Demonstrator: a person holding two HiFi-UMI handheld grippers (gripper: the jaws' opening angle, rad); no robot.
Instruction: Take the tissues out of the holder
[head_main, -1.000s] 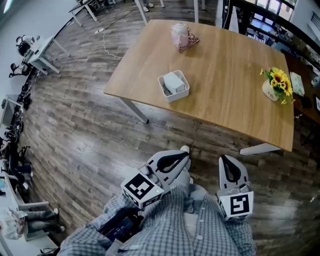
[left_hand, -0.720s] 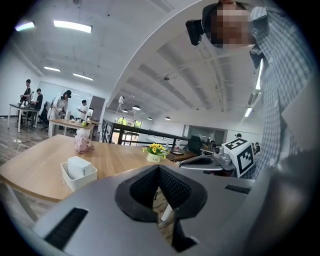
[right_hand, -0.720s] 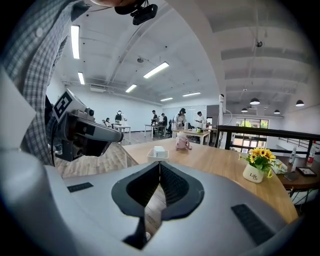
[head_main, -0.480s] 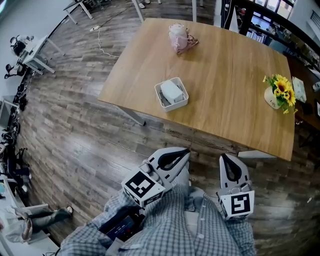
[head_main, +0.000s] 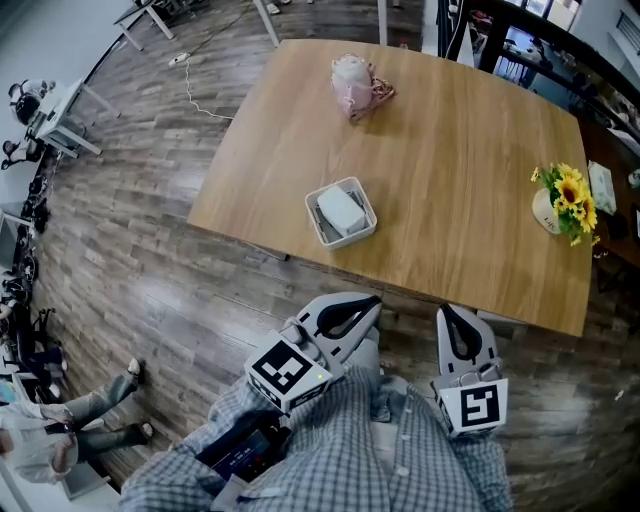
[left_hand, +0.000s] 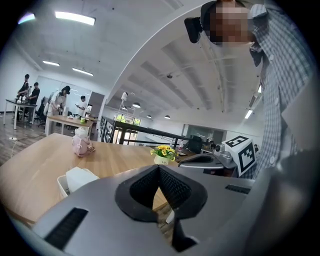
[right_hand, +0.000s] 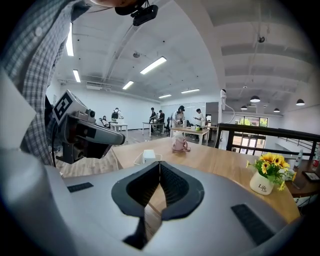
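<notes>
Both tools are shut with nothing between the jaws, the left gripper (head_main: 372, 300) and the right gripper (head_main: 446, 316) held close to the person's checked shirt. Over the last second the table (head_main: 460, 140) has drawn nearer in the head view, so I judge this an approach with no reach begun. The tissues (head_main: 341, 208) lie as a white pack in the white holder (head_main: 316, 222) near the table's near edge, well apart from both grippers; a pink pouch (head_main: 352, 73) and a sunflower pot (head_main: 563, 200) share the wooden top, with plank floor (head_main: 150, 270) and office desks around.
</notes>
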